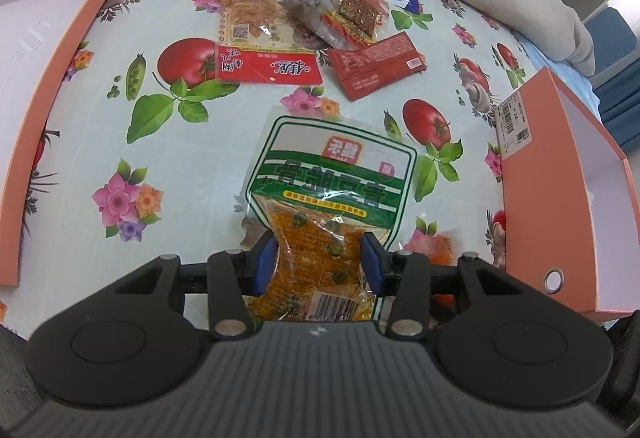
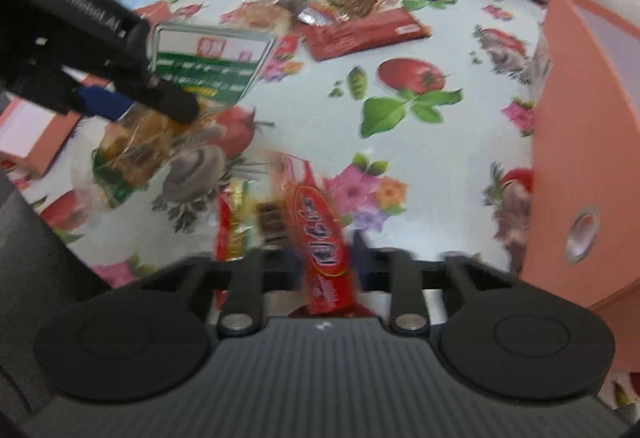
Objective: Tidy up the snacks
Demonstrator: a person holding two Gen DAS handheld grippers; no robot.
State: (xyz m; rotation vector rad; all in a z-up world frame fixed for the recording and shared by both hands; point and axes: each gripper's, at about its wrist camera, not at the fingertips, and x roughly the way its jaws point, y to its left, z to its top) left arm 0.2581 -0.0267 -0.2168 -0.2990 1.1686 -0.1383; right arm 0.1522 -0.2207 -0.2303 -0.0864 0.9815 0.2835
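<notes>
The left gripper (image 1: 320, 258) stands about half open, and its blue pads (image 1: 266, 262) press on both sides of a green and white snack bag (image 1: 328, 197). The bag is squeezed narrow between them. Its long axis runs away from the gripper, with the green label end pointing to the far edge of the table (image 1: 100, 125) and the barcode end near the gripper body.

The right gripper (image 2: 326, 262) is closed on a red chocolate bar (image 2: 320, 238). This view is blurred, so I cannot tell how the pads sit on it. The bar's long axis also runs away from the gripper, a little tilted. Just beside it on the left lies another red and gold wrapper (image 2: 234, 226).

A pile of other snacks (image 1: 320, 21) lies toward the far edge. One orange box (image 1: 568, 205) stands at the right edge, and a second orange box (image 1: 44, 85) at the left edge. Between the two boxes the flowered cloth is open in the middle.
</notes>
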